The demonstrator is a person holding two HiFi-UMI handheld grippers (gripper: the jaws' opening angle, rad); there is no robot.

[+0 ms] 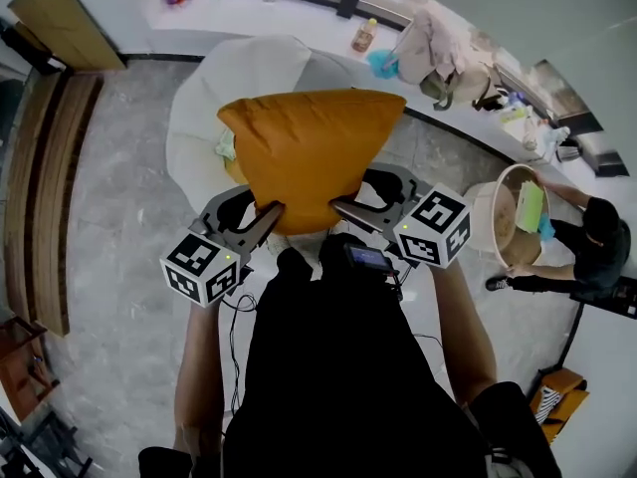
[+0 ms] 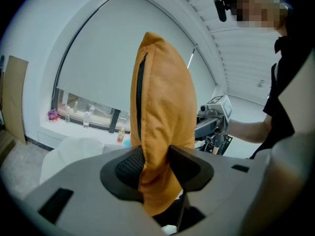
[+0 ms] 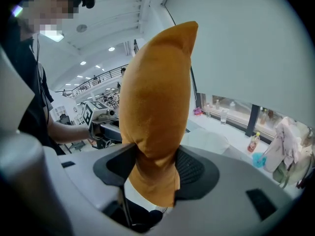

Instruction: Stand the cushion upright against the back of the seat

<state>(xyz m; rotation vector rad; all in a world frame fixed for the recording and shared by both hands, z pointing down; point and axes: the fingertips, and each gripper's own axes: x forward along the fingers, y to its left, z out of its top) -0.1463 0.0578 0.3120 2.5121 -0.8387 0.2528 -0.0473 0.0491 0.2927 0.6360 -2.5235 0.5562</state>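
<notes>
An orange cushion [image 1: 311,152] hangs in the air between my two grippers, above a white round seat [image 1: 249,73]. My left gripper [image 1: 267,217] is shut on the cushion's near left corner; in the left gripper view the orange cushion [image 2: 162,122] stands upright, zipper edge facing me, pinched between the black pads [image 2: 129,167]. My right gripper [image 1: 343,207] is shut on the near right corner. In the right gripper view the cushion [image 3: 155,107] rises from between the jaws, squeezed narrow at the pads [image 3: 189,168].
A long white window ledge [image 1: 299,8] with bottles [image 1: 364,36] and clothes [image 1: 443,53] runs behind the seat. A wooden bench [image 1: 50,187] lies at the left. A person in black [image 1: 587,247] crouches by a round basket [image 1: 513,217] at the right. Grey tiled floor surrounds the seat.
</notes>
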